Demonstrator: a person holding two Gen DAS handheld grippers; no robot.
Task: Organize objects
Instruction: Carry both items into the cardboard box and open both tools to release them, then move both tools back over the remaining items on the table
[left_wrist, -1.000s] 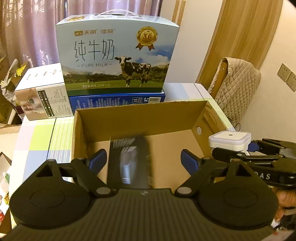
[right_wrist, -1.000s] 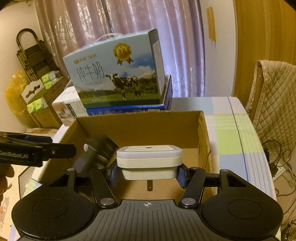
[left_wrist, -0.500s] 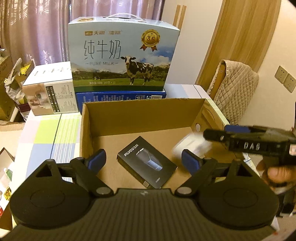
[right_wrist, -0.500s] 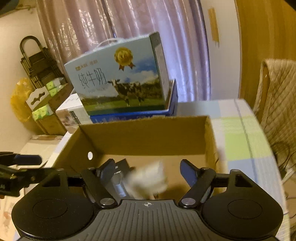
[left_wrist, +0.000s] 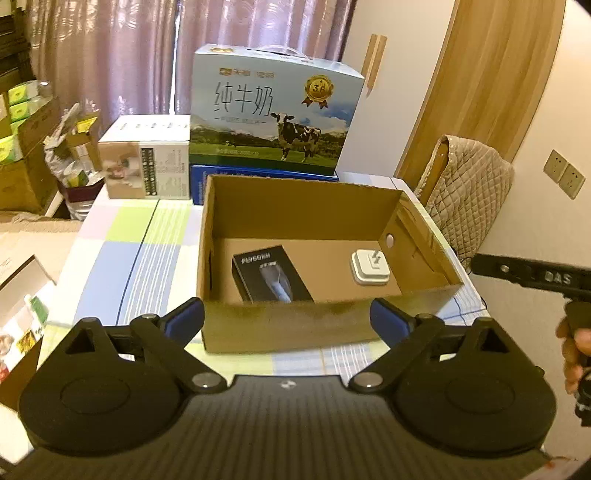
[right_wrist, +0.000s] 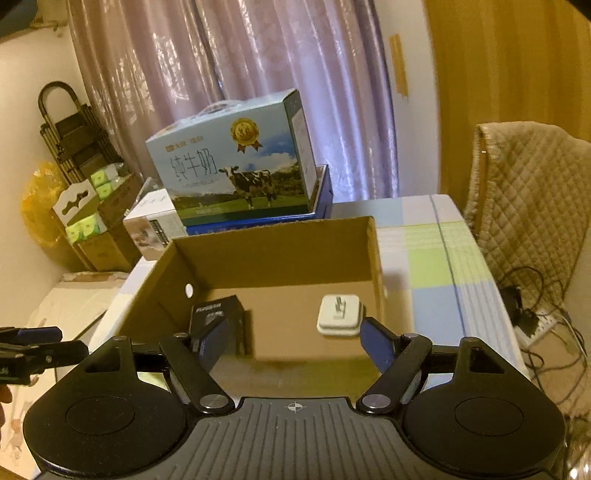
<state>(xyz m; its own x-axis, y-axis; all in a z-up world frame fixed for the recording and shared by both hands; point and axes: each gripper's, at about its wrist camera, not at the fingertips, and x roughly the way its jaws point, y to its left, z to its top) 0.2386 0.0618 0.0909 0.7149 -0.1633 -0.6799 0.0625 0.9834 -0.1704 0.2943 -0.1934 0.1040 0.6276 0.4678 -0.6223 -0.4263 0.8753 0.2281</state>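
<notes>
Left wrist view: the left gripper (left_wrist: 287, 319) hangs wide open and empty before a cardboard box (left_wrist: 295, 323) on a checked tablecloth (left_wrist: 122, 266). Inside lie a black product box (left_wrist: 269, 275) at left and a white plug adapter (left_wrist: 370, 266), prongs up, at right, well apart. The right gripper (right_wrist: 291, 345) likewise gapes empty.
</notes>
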